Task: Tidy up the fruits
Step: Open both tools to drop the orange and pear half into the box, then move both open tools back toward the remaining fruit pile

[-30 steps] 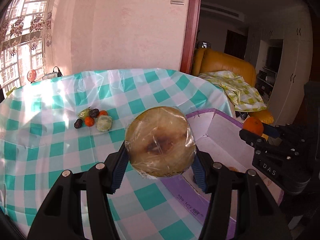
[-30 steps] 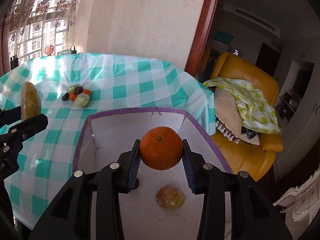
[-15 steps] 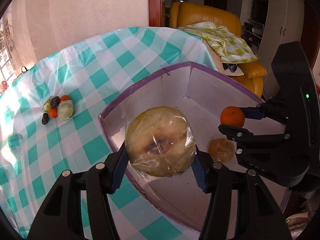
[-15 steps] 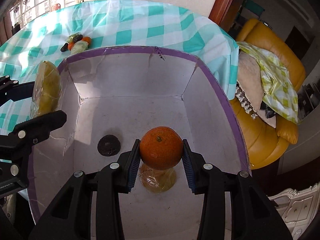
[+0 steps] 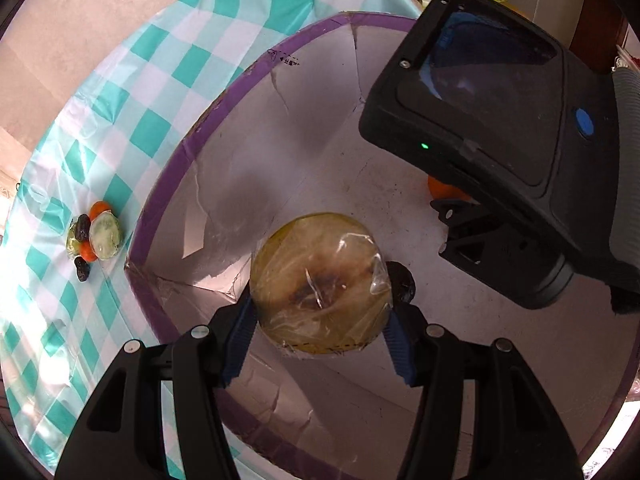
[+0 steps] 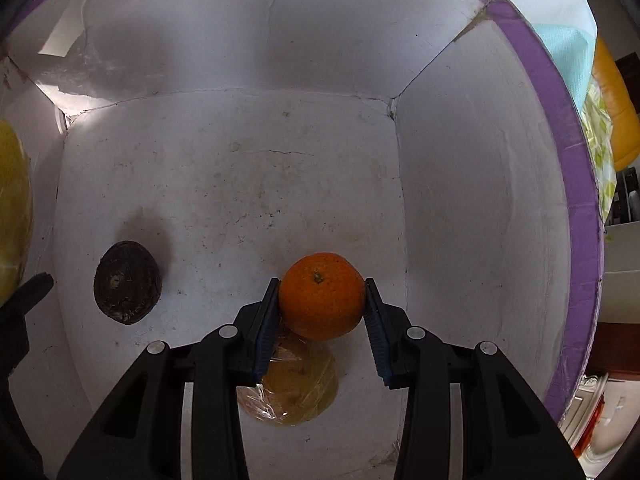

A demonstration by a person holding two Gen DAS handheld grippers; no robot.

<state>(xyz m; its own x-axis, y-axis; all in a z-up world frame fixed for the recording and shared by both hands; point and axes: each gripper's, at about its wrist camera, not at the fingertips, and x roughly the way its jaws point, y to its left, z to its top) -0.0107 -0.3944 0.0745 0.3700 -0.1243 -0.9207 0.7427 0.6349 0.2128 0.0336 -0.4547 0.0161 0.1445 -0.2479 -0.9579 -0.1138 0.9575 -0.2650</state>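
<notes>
My left gripper (image 5: 318,312) is shut on a large yellow-brown fruit wrapped in clear film (image 5: 320,280), held over the inside of a white box with a purple rim (image 5: 188,144). My right gripper (image 6: 322,308) is shut on an orange (image 6: 322,294) low inside the same box (image 6: 576,184). On the box floor lie a dark brown fruit (image 6: 127,282) at the left and a smaller film-wrapped yellow fruit (image 6: 296,392) just under the orange. The left view shows the right gripper's black body (image 5: 500,128) at the upper right, with a sliver of the orange (image 5: 442,190) under it.
The box stands on a table with a teal-and-white checked cloth (image 5: 132,80). A small pile of fruits (image 5: 94,236), orange, dark and pale green, lies on the cloth left of the box. A yellow armchair (image 6: 612,100) stands beyond the box's right wall.
Both grippers have tipped downward and sunk into the box, each still holding its fruit. The box floor now fills both views, and the room and window have dropped out of sight.
</notes>
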